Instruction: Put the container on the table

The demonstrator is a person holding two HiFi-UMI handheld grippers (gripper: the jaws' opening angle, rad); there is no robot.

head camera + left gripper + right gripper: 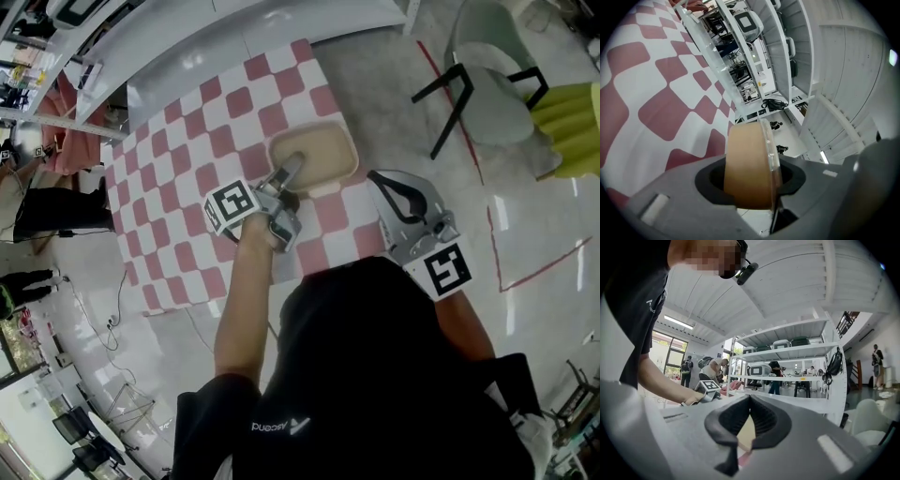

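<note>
Table-bound: my left gripper [289, 176] grips the near rim of the tan lidded container [314, 153], held ahead over the checked table [178, 150] with its long side across my reach. My right gripper [392, 187] waits alongside, closed and empty.

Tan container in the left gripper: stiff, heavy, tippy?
Probably light: the left gripper holds the container by one edge alone. The thin clear lid suggests plastic that may flex under the pinch. Wide and shallow, so unlikely to tip once on the table.
</note>
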